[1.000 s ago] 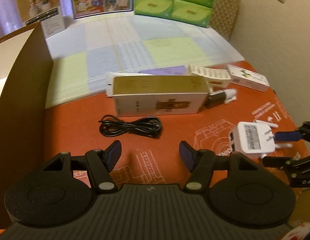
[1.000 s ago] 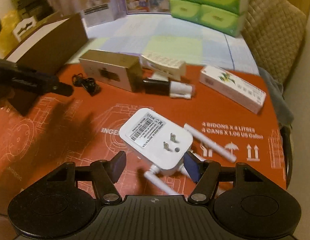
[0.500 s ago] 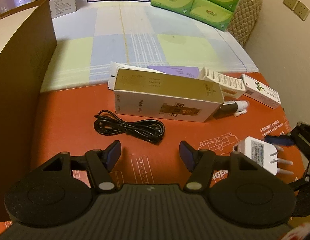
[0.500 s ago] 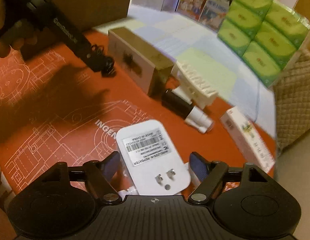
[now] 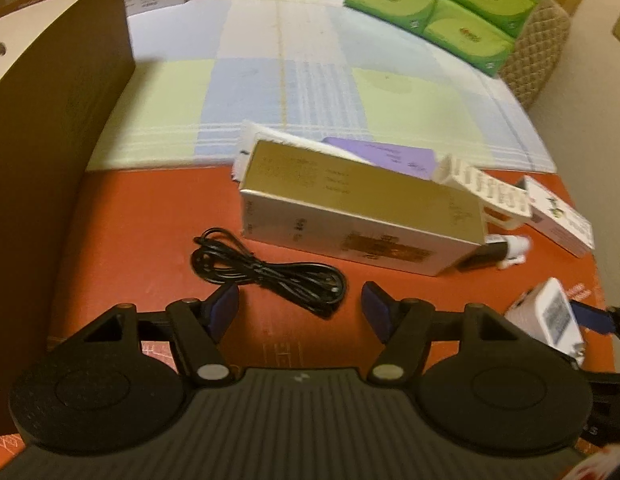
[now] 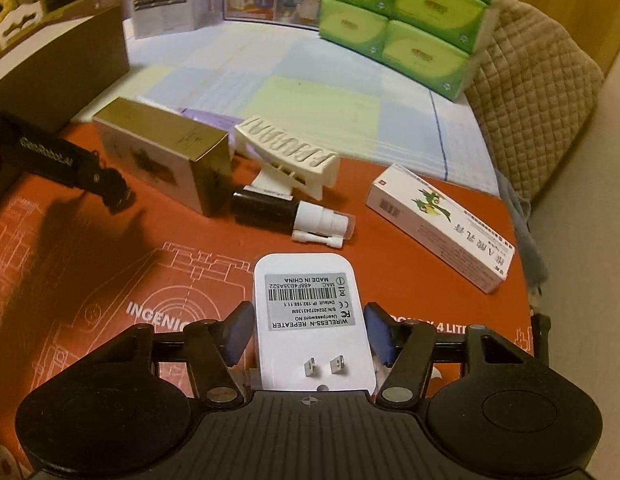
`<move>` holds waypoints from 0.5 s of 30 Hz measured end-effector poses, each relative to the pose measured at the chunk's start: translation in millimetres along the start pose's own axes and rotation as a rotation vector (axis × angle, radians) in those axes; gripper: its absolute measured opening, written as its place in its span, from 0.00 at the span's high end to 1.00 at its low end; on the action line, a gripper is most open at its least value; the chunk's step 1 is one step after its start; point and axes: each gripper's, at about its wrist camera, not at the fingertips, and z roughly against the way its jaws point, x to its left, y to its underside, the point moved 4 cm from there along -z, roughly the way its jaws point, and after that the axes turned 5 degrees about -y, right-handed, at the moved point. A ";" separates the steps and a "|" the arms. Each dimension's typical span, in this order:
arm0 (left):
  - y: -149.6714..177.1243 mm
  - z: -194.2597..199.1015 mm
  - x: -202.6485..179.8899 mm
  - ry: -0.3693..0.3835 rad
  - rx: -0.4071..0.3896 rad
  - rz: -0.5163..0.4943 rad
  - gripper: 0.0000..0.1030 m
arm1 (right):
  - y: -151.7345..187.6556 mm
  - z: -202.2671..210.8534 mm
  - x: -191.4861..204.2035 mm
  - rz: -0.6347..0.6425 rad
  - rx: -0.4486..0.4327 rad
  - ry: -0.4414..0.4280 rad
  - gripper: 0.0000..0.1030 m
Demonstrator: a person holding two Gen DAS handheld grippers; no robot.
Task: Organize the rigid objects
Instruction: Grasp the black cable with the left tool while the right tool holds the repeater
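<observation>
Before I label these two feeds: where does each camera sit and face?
Left wrist: on the left hand-held gripper, angled down at the black cable; jaws opening, nothing between.
Right wrist: on the right hand-held gripper, angled down; jaws closing around the wireless repeater.
Shared: gold box, repeater, each other's gripper.

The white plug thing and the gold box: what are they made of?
The repeater looks like smooth moulded plastic with a slight sheen, metal prongs and a paper label. The gold box seems to be cardboard with a shiny metallic finish, going by its crisp folded edges.
</observation>
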 end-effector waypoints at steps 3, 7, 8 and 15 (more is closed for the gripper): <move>3.8 -0.3 10.2 -0.013 0.009 0.012 0.38 | 0.3 1.9 -3.1 -0.032 -0.003 -0.004 0.45; 13.2 5.9 34.1 -0.064 0.006 0.039 0.39 | 0.3 2.3 -6.6 -0.070 -0.003 -0.010 0.45; 15.0 7.6 40.3 -0.074 0.008 0.046 0.39 | 0.3 2.6 -7.1 -0.075 -0.002 -0.010 0.45; 12.0 21.9 41.8 -0.019 -0.017 0.015 0.38 | -0.7 -0.9 -6.5 -0.093 0.006 -0.020 0.45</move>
